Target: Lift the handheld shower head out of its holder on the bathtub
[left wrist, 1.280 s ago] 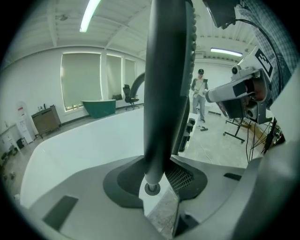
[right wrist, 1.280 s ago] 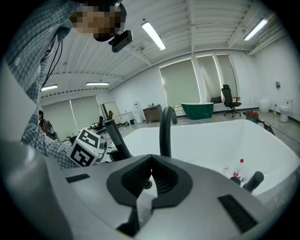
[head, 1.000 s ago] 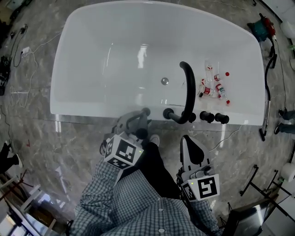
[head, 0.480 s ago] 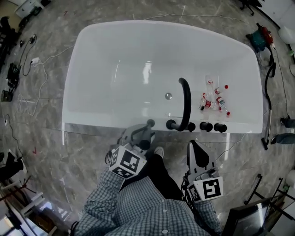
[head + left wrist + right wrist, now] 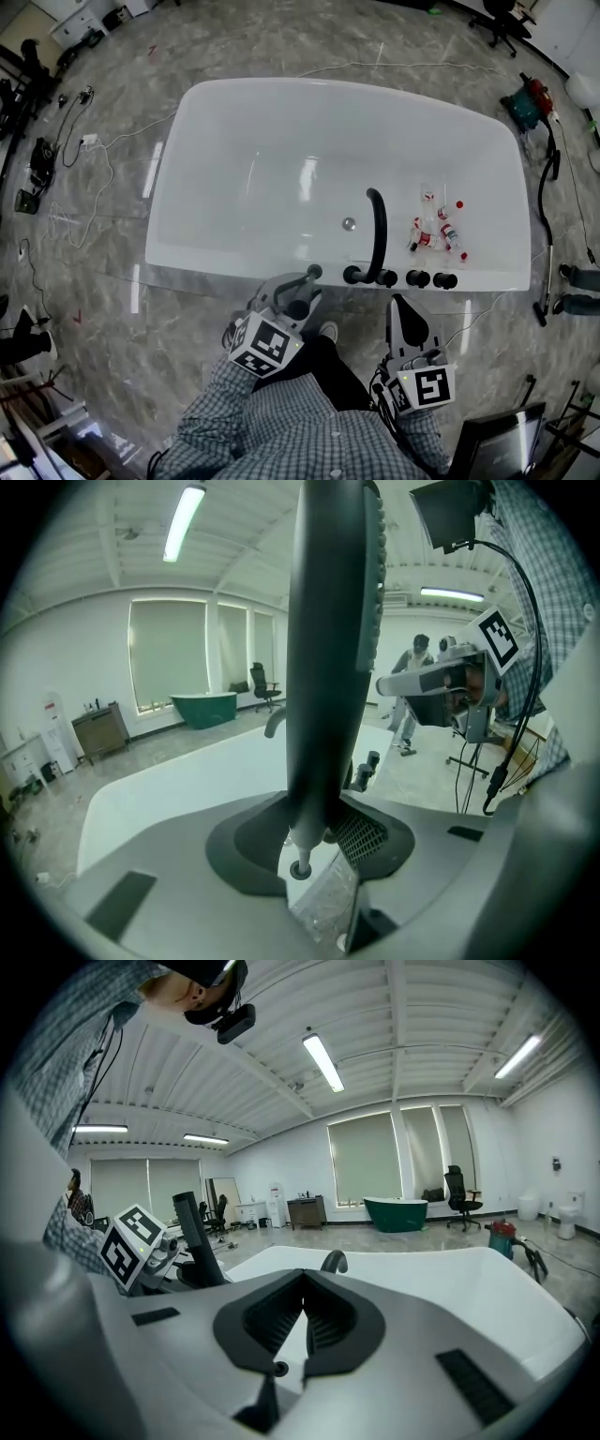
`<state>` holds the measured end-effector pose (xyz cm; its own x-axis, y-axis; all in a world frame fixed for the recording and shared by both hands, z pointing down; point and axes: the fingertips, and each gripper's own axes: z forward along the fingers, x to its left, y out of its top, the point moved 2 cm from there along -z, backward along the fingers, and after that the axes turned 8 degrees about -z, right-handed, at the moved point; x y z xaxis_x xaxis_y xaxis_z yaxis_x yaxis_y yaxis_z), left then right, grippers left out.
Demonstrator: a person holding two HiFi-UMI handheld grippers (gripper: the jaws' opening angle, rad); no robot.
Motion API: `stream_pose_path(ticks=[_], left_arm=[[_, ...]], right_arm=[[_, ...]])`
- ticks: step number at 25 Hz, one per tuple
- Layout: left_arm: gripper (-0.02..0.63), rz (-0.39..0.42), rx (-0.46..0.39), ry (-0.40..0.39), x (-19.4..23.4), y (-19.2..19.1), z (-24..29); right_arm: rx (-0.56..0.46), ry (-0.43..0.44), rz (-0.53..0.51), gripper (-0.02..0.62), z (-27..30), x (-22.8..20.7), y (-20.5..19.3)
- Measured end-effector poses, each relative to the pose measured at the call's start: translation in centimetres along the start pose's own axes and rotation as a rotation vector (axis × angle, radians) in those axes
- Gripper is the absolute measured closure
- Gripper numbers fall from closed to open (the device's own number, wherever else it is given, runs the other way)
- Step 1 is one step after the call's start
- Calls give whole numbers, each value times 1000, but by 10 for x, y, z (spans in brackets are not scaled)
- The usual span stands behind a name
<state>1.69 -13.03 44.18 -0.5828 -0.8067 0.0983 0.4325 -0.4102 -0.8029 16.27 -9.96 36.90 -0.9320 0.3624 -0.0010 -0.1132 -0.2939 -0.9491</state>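
The dark handheld shower head stands upright between the jaws of my left gripper, which is shut on its handle. In the head view the left gripper holds the shower head at the near rim of the white bathtub, just left of the black tap fittings and the curved spout. My right gripper hangs over the floor right of it, shut and with nothing held.
Several small red-capped bottles lie in the tub near the drain. A hose and a cleaning machine lie on the marble floor at the right, and cables at the left. A dark screen stands at the lower right.
The head view has drawn back, so the tub sits lower and smaller. The left gripper keeps the shower head at the near rim. The right gripper stays shut.
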Motion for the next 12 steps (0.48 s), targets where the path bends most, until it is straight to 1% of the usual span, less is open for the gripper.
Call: stream_pose_path(ticks=[7,12], left_arm=[[465,-30,2,19,1,10,-20],[465,-41,-14,32,6,23,-36]], right_arm=[[-14,-5,-19,580,-6,0,15],[-49,4,-45,580,-1,3,37]])
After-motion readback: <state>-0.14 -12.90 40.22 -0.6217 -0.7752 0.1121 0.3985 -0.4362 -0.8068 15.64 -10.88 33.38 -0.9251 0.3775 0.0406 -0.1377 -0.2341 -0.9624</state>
